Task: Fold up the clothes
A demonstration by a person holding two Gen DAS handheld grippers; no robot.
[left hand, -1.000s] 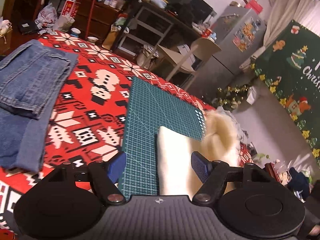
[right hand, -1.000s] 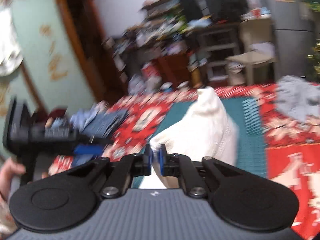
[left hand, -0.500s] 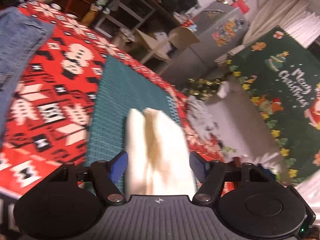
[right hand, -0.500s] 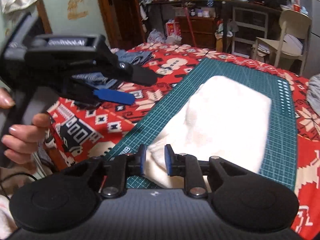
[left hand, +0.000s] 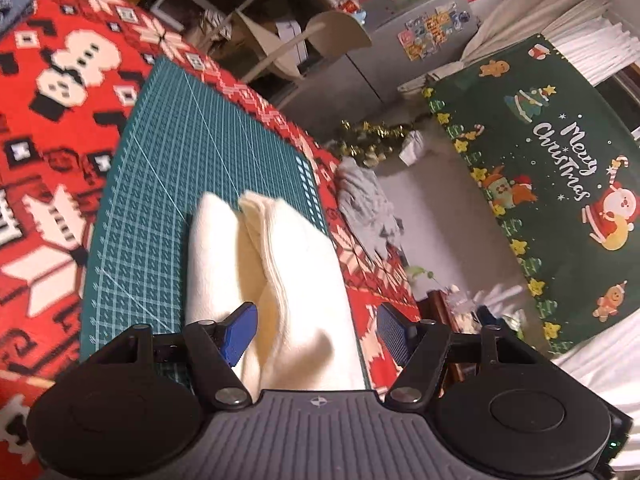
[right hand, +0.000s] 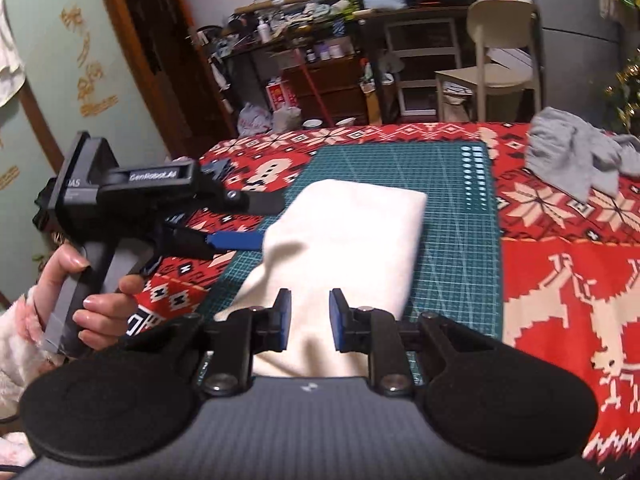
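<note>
Field notes. The folded cream-white fleece garment [right hand: 352, 232] lies on the dark green gridded cutting mat [right hand: 456, 248], along the mat's left half as my right camera sees it, its near end running off the mat's near edge toward me. The mat sits on a table under a red Christmas-pattern knit cloth [right hand: 560, 272]. My left gripper [left hand: 316, 330] has its jaws about half spread and closing; the garment's near end bulges up between them, the left blue pad [left hand: 240, 334] lying against the fabric, the right pad standing clear over the red cloth. No pinch there that I can see. From the right camera the left gripper [right hand: 248, 218] comes in at the garment's left side, its lower blue finger touching the fabric edge; the hand [right hand: 84, 292] wraps its grey handle, a fuzzy pale sleeve at the wrist. My right gripper [right hand: 308, 324] has its jaws narrowly parted, with the garment's near end lying under and between the blue pads; both pads stand off the fabric, gripping nothing. A crumpled grey garment [right hand: 576, 156] sits near the table's far right corner, off the mat.
</note>
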